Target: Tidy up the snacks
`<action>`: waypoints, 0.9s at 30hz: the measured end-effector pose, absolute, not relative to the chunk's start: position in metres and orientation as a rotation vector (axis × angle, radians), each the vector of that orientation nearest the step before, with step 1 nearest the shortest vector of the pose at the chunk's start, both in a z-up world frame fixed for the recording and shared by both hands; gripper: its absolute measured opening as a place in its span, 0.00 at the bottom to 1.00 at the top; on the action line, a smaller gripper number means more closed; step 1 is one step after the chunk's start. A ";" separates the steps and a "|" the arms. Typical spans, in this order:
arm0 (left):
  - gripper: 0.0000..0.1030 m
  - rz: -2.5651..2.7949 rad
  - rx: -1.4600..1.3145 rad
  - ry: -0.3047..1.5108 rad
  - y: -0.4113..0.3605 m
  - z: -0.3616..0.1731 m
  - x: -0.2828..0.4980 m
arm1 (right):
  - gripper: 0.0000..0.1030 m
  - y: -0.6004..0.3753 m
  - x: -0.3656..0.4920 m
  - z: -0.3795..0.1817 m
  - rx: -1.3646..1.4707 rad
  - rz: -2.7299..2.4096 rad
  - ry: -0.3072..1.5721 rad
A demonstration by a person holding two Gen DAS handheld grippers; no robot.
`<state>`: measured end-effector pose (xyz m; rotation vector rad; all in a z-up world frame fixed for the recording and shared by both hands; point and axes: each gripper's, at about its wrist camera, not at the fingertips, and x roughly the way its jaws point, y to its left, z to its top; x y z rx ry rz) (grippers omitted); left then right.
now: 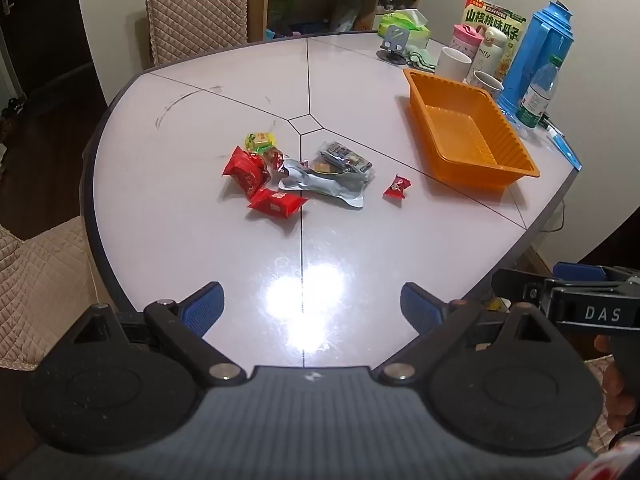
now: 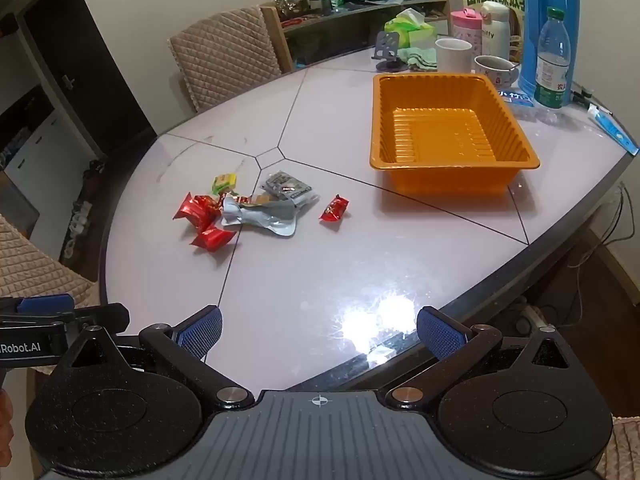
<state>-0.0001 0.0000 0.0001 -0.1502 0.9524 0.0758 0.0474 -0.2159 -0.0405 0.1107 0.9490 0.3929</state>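
A pile of snack packets lies mid-table: red packets, a yellow-green packet, a silver foil packet and a clear dark packet. One small red candy lies apart to their right. An empty orange tray stands at the right. My left gripper is open and empty above the near table edge. My right gripper is open and empty, also at the near edge, well short of the snacks.
At the far right stand a blue thermos, a water bottle, cups, a seed bag, a tissue pack and a phone stand. Quilted chairs stand behind the table.
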 end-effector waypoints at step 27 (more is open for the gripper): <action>0.91 0.078 -0.149 0.955 0.002 -0.002 -0.002 | 1.00 -0.219 0.051 -0.038 0.105 0.403 0.937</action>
